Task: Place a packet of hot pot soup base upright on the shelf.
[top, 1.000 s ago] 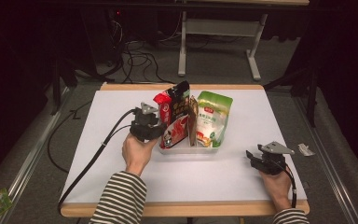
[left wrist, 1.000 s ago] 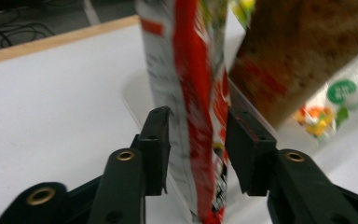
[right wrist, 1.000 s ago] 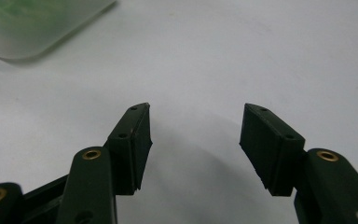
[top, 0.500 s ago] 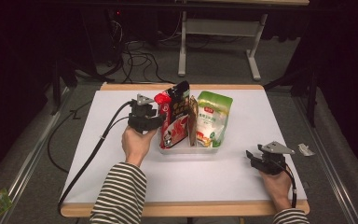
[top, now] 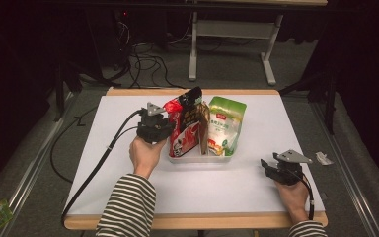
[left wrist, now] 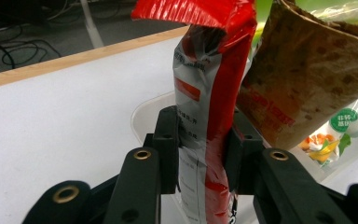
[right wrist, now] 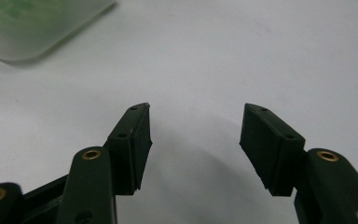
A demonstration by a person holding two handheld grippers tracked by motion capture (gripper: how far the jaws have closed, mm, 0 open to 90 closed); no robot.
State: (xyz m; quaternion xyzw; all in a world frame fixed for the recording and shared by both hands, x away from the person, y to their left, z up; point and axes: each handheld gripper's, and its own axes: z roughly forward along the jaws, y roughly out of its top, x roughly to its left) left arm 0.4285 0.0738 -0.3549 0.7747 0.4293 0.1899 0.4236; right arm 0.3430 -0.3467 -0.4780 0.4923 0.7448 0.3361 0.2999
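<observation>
Three snack bags stand upright in a shallow clear plastic tray (top: 197, 159) near the middle of the white table (top: 103, 143). Going from the left, first comes the left gripper (top: 162, 129), held by a hand in a striped sleeve just beside the left end of the tray. Its jaws are pressed together on the red and white foil snack bag (left wrist: 204, 107), which is the leftmost bag in the tray. In the left gripper view the pads (left wrist: 168, 149) pinch the bag at about its middle height, with the crumpled red top rising above them.

I judge this bag to be light and soft. The foil is thin and glossy, so it may slide between the pads, and the content can be crushed if the squeeze is too strong. The flat side seam or the sealed top seems a better place to hold than the puffed middle.

Next to the right stands the brown printed paper-like bag (top: 197, 123), touching the red one, and after it the green and white pouch (top: 224, 126). They lean close together, so lifting the red bag may drag its neighbour.

Far at the right, well apart from the tray, the right gripper (top: 271, 165) rests near the table's front edge, its jaws spread with only bare table between them.
</observation>
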